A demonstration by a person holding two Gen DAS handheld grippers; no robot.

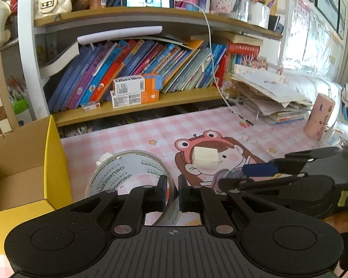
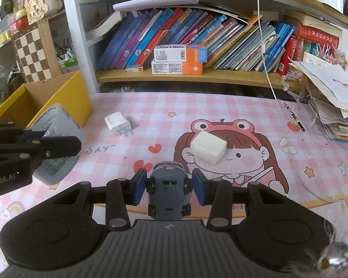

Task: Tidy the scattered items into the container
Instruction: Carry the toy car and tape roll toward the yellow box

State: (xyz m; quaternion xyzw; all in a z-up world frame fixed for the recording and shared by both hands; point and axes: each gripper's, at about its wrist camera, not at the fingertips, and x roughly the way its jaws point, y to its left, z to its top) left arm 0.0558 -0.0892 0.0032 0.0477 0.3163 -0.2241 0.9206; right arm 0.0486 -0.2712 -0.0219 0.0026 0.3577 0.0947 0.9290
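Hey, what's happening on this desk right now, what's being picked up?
A person is tidying a desk with two handheld claws. The left claw is shut on the rim of a clear tape roll, held next to the yellow cardboard box. The right claw is shut on a small grey toy car, belly up, above the pink mat. A white charger plug and a white foam block lie on the mat, not yet collected.

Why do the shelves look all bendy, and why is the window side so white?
Both wrist views use fisheye lenses, so the bookshelf bows in the left view and curves in the right view too; in the left view daylight washes out the window at right, while the tape roll stays sharp.
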